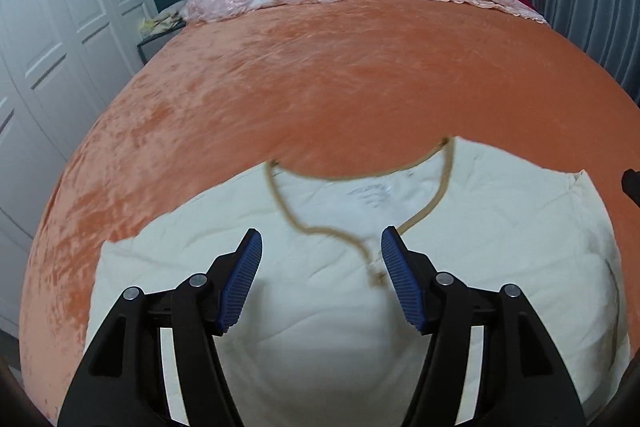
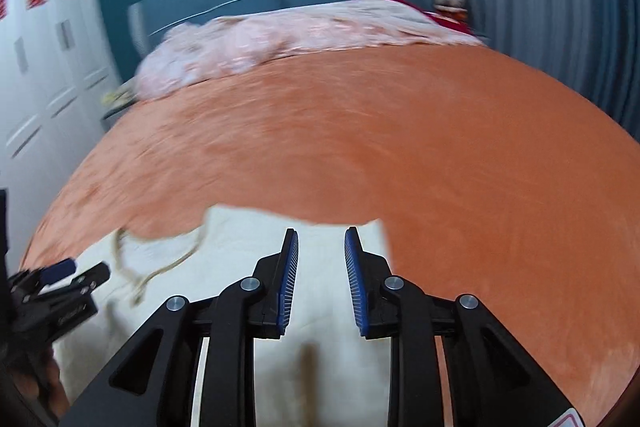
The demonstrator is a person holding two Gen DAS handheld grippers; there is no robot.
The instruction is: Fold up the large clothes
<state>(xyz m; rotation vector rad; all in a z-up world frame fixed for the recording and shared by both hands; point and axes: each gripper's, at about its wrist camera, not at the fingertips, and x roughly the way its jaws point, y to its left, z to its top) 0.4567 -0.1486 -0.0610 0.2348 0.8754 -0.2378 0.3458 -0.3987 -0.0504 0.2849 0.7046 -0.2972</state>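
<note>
Cream fabric is lying flat near the front edge of the bed [image 1: 360, 75], on the orange cover: a large garment [image 1: 320, 307] with a tan-trimmed neckline [image 1: 436, 195] pointing toward the headboard. We are hovering both tools above it with nothing caught in either. Our left gripper [image 1: 322, 247] is standing wide, its blue pads bare, over the chest just below the neck opening. Our right gripper [image 2: 322, 247] is parted more narrowly, also empty, over the garment's right edge where cream meets orange. We are judging ourselves between folds, with the cloth let go and lying squared. Next we are needing to drop onto an edge or corner, pinch one layer on each side, and carry it across evenly.
</note>
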